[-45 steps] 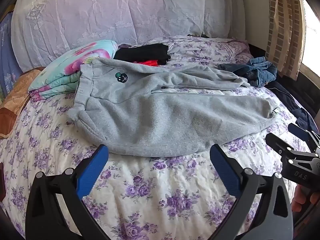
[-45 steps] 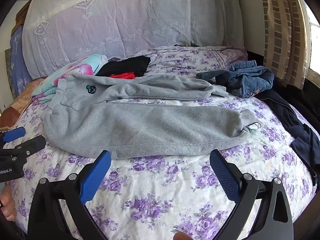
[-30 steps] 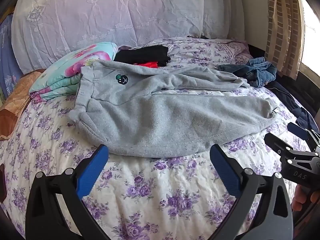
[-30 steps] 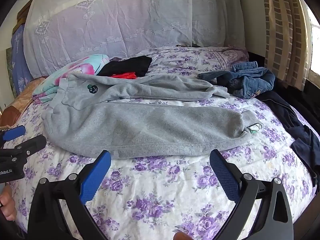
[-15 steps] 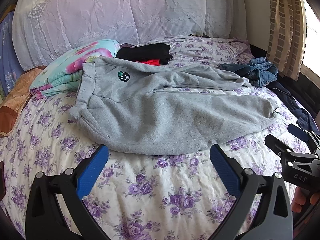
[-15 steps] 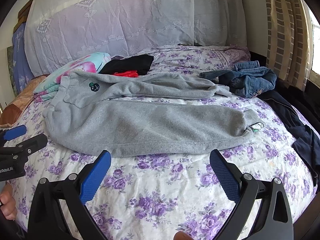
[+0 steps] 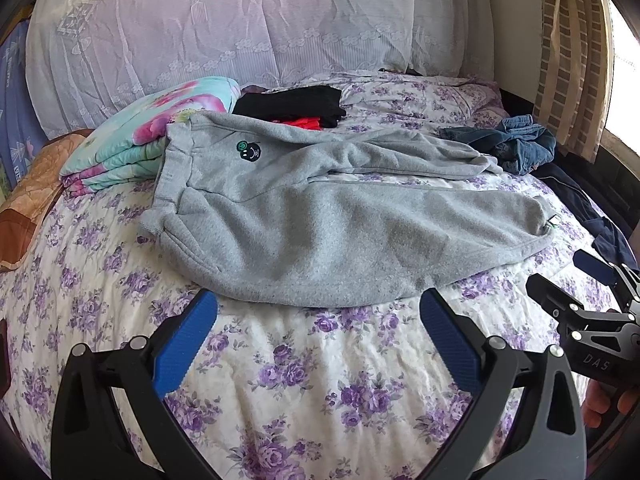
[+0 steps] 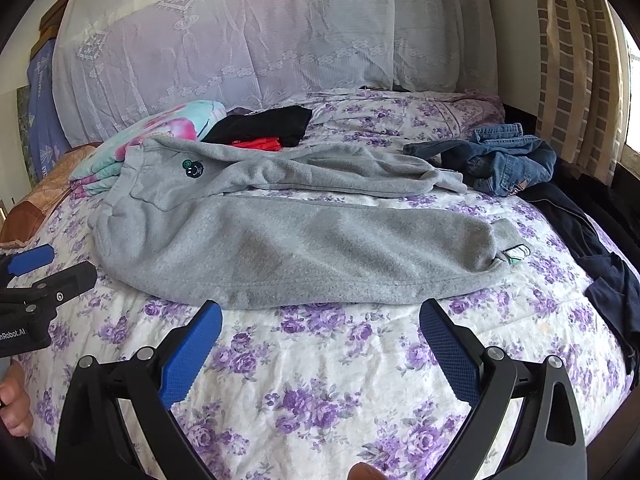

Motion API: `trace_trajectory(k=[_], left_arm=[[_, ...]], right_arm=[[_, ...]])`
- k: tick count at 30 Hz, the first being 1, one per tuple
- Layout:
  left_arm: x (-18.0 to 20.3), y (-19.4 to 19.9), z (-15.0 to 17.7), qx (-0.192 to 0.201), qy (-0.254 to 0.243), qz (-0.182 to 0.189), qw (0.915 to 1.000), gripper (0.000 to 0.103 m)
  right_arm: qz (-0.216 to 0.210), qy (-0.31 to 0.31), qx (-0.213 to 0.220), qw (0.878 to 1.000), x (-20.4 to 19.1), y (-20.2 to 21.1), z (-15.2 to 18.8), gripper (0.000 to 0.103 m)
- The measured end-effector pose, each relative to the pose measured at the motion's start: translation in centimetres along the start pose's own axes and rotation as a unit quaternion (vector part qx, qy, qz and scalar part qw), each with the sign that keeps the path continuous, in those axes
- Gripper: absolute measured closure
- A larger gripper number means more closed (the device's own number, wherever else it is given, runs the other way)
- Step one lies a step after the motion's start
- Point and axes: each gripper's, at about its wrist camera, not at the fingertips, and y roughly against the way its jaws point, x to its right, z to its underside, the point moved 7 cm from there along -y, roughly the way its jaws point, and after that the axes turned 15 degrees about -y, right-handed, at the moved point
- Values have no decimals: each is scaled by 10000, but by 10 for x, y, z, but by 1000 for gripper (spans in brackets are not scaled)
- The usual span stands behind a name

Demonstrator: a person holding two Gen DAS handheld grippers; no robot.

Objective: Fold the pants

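Observation:
Grey sweatpants (image 7: 320, 236) lie spread across the floral bedspread (image 7: 304, 376), waistband to the left, both legs running right; they also show in the right wrist view (image 8: 312, 248). My left gripper (image 7: 320, 312) is open and empty, hovering just short of the near leg's edge. My right gripper (image 8: 320, 320) is open and empty, just short of the same edge further right. Each gripper shows at the edge of the other's view: the right one (image 7: 588, 280), the left one (image 8: 44, 268).
A folded turquoise floral blanket (image 7: 148, 132) touches the waistband at the back left. Black and red clothes (image 7: 292, 108) lie behind the pants. Crumpled blue jeans (image 8: 504, 160) and a dark navy garment (image 8: 600, 264) lie at the right. Lace-covered pillows (image 7: 248, 28) stand at the back.
Both grippers stay open and have drifted only slightly toward the pants. The pants have not moved.

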Motion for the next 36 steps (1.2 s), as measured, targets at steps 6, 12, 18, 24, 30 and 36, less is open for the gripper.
trace_trajectory(k=[6, 12, 18, 24, 30, 36], left_arm=[[0, 2, 1, 22, 2, 0, 10000, 4], [1, 2, 1, 25, 0, 1, 10000, 4], [1, 3, 0, 30, -8, -8, 10000, 4], [3, 7, -2, 46, -12, -21, 10000, 4], [3, 7, -2, 41, -8, -23, 10000, 4], [3, 7, -1, 42, -5, -24, 10000, 4]], right_arm=[[1, 5, 1, 10000, -1, 1, 0, 3], [3, 13, 9, 10000, -1, 2, 0, 3], [5, 14, 11, 10000, -1, 3, 0, 3], [4, 12, 17, 10000, -1, 4, 0, 3], [-1, 11, 13, 10000, -1, 4, 0, 3], [-2, 17, 13, 10000, -1, 3, 1, 3]])
